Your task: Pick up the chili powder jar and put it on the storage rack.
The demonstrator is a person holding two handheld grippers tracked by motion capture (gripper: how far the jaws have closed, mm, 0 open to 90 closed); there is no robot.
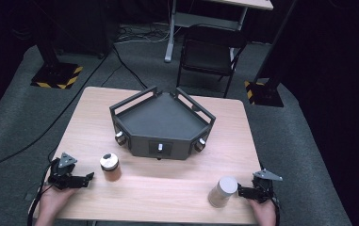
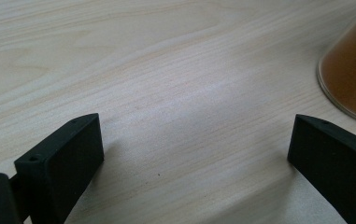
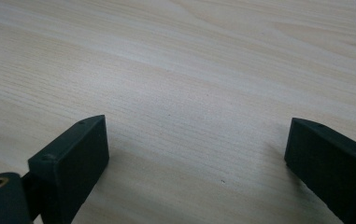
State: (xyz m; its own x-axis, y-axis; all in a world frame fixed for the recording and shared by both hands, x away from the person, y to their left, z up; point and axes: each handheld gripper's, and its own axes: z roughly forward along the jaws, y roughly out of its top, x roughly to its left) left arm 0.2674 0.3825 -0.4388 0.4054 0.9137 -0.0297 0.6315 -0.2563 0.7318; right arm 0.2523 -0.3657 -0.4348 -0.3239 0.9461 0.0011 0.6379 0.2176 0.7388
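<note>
Hand-held gripper work has hardly begun: the left hand-held gripper (image 1: 88, 178) rests low at the near left of the surface (image 1: 167, 188) with its jaws spread wide and nothing between them, pointing toward the jar of orange-brown contents (image 1: 110, 167) that stands upright just beside it, near but not touched. The right hand-held gripper (image 1: 240, 192) sits at the near right, its jaws likewise wide and empty in the right gripper view, aimed at bare wood, with the pale jar (image 1: 222, 190) standing just beside its tips in the high view. Both jars appear to have their lids on, and the dark five-sided tray (image 1: 142, 146) at the middle of the surface, well apart from either jar, holds nothing that I can see. So I judge that no jar has been grasped or moved into the tray, and everything remains to do: closing on a jar, lifting it and placing it. The left gripper view cuts the orange jar off at the right edge, leaving a slice of its wall. What the pale jar contains is hard to make out, and the small knobs on the tray's front wall are too small to read.
</note>
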